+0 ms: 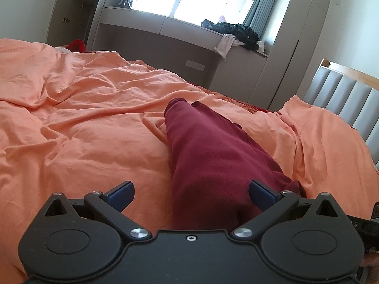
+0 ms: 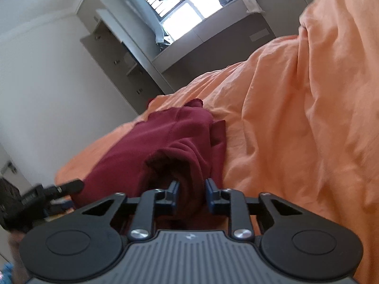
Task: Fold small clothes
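Left gripper (image 1: pixel 190 195) — jaws spread wide, straddling the maroon garment (image 1: pixel 201 156) without pressing it. Right gripper (image 2: pixel 190 189) — jaws drawn in, pinching a bunched fold of that garment, which lay on the orange bedsheet (image 1: pixel 83 108).

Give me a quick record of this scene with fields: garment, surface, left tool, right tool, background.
garment: dark red garment, bunched lengthwise on the bed
surface: rumpled orange bedsheet
left tool: left tool open wide, cloth lying between its fingers, not gripped
right tool: right tool closed on a fold of the garment
background: dark clothes piled on the window ledge
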The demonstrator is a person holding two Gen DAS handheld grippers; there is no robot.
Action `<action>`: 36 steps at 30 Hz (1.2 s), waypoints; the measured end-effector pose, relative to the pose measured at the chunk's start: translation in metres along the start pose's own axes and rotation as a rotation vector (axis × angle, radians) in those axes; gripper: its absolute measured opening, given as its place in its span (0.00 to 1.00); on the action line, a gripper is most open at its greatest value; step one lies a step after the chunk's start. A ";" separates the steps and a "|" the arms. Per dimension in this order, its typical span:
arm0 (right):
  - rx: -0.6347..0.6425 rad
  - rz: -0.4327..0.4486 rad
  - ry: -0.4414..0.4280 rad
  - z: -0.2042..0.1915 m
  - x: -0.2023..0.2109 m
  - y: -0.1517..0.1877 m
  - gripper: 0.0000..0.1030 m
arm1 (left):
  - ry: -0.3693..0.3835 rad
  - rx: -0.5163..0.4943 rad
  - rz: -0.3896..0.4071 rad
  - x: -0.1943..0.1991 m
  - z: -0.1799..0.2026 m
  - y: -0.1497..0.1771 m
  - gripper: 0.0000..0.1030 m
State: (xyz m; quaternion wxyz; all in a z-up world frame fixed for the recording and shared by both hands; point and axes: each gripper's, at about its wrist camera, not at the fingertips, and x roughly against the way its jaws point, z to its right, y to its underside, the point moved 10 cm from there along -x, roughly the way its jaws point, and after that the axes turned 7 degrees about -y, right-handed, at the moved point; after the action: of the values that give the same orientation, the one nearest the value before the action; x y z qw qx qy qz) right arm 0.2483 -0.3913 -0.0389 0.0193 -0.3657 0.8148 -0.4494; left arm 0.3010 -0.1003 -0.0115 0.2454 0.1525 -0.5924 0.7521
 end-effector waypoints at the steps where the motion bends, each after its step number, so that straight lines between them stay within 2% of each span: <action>1: 0.017 -0.003 0.005 -0.003 0.000 0.001 0.10 | -0.001 -0.001 0.000 0.000 0.000 0.001 1.00; 6: 0.192 0.004 0.103 -0.028 0.010 0.003 0.07 | -0.003 -0.009 -0.004 0.002 -0.003 0.003 1.00; 8: 0.329 -0.025 0.207 -0.037 0.012 0.006 0.07 | 0.005 -0.018 -0.016 0.001 -0.004 0.005 1.00; 9: 0.353 -0.049 0.229 -0.038 0.010 0.010 0.07 | 0.007 -0.018 -0.020 0.001 -0.004 0.006 1.00; 12: 0.341 -0.098 0.238 -0.033 0.001 0.021 0.08 | 0.011 -0.015 -0.026 -0.001 -0.005 0.009 1.00; 14: 0.339 -0.120 0.211 -0.032 -0.003 0.022 0.12 | 0.013 -0.010 -0.026 -0.001 -0.006 0.009 1.00; 17: 0.284 -0.106 0.163 -0.029 0.004 0.014 0.25 | 0.013 -0.010 -0.024 -0.002 -0.007 0.009 1.00; 19: 0.264 -0.085 0.133 -0.026 0.012 0.006 0.57 | 0.014 -0.012 -0.025 -0.002 -0.006 0.010 1.00; 21: 0.246 -0.061 0.104 -0.027 0.020 -0.001 0.70 | 0.012 -0.012 -0.027 -0.002 -0.006 0.010 1.00; 23: 0.229 -0.035 0.082 -0.027 0.027 -0.007 0.78 | 0.011 -0.014 -0.026 -0.002 -0.007 0.011 1.00; 25: 0.202 0.001 0.061 -0.026 0.030 -0.014 0.95 | 0.007 -0.019 -0.024 -0.003 -0.007 0.012 1.00; 27: 0.155 0.039 0.028 -0.025 0.031 -0.020 1.00 | 0.003 -0.023 -0.023 -0.002 -0.006 0.013 1.00; 30: 0.078 0.069 0.006 -0.018 0.025 -0.027 1.00 | -0.003 -0.037 -0.026 -0.002 -0.005 0.012 1.00; 36: -0.005 0.066 0.027 -0.006 0.003 -0.031 1.00 | -0.013 -0.080 -0.026 0.001 -0.001 0.013 1.00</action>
State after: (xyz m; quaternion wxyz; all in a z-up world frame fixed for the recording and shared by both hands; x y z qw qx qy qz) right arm 0.2620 -0.3993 -0.0116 0.0222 -0.3325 0.8279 -0.4512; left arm 0.2929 -0.1011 -0.0216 0.2573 0.1552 -0.6215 0.7235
